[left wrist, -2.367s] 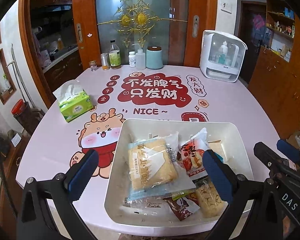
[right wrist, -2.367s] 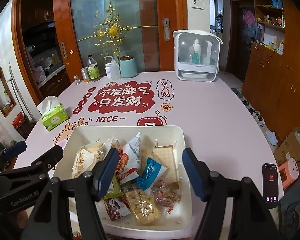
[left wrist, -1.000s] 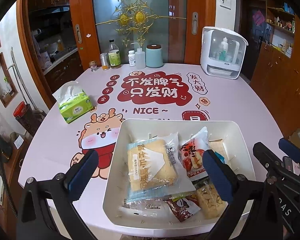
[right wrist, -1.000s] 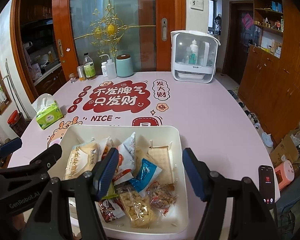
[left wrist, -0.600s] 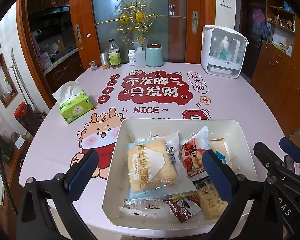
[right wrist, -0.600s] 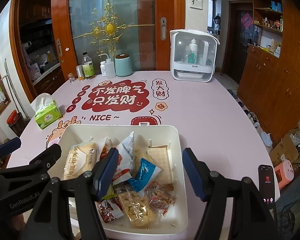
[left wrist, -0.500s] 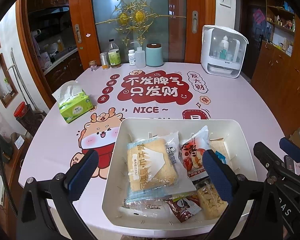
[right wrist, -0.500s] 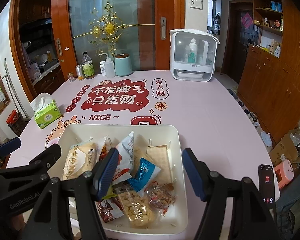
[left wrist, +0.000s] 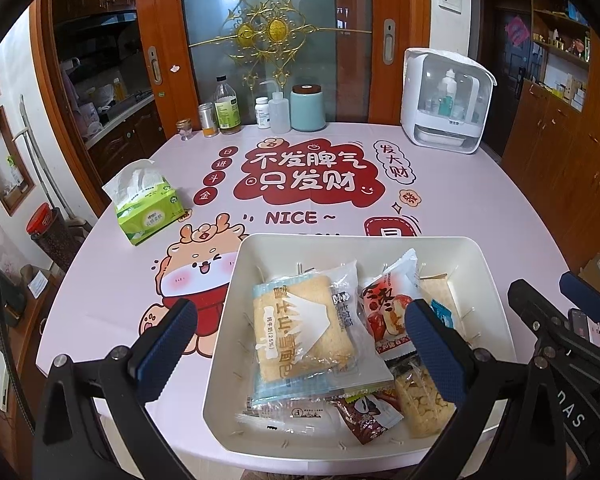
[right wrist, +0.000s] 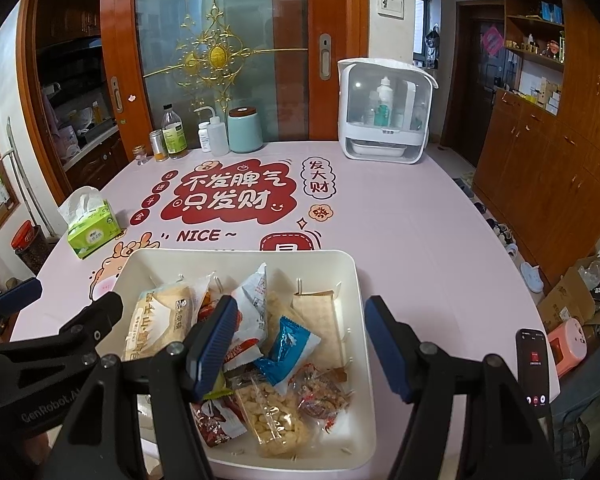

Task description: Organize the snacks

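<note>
A white bin sits at the near edge of the pink table and holds several snack packets: a large bread pack, a red-and-white packet, a blue packet, a clear bag of puffed bites and a dark red packet. My left gripper is open and empty, hovering above the bin's left half. My right gripper is open and empty, above the bin's middle. Each gripper shows at the edge of the other's view.
A green tissue box lies at the table's left. Bottles and a teal canister line the far edge by the glass door. A white cabinet-style appliance stands far right. A phone is at my lower right.
Both grippers stay open above the bin. The views have shifted only slightly; the snacks have not moved.
</note>
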The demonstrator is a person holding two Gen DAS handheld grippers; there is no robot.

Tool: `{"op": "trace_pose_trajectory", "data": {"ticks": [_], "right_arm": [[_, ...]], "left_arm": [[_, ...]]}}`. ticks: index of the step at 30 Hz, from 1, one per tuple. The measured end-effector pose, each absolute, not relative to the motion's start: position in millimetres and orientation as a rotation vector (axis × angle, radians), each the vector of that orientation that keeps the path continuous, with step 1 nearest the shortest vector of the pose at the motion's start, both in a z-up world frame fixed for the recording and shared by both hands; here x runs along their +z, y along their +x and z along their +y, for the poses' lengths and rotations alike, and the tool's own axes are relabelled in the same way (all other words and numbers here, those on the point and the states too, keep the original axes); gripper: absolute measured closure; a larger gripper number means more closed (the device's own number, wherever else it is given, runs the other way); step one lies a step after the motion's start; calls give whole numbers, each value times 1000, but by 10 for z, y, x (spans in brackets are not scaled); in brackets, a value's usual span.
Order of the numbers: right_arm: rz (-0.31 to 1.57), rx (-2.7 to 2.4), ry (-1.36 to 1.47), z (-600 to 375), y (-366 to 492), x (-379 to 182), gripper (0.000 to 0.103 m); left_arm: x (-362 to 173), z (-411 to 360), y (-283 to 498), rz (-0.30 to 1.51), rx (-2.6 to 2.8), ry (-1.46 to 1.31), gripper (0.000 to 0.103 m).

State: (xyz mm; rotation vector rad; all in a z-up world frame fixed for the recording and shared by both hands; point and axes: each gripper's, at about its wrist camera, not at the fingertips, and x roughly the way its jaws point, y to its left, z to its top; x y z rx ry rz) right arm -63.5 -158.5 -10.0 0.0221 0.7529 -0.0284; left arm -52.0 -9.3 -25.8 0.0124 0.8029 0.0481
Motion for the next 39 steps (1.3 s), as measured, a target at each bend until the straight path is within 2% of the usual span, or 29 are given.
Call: {"op": "trace_pose_trajectory", "data": {"ticks": [39], "right_arm": [[756,-33,21,-1562,-642,-127,36]], "left_arm": [[-388,-40,-576,827,43,11,0]]}}
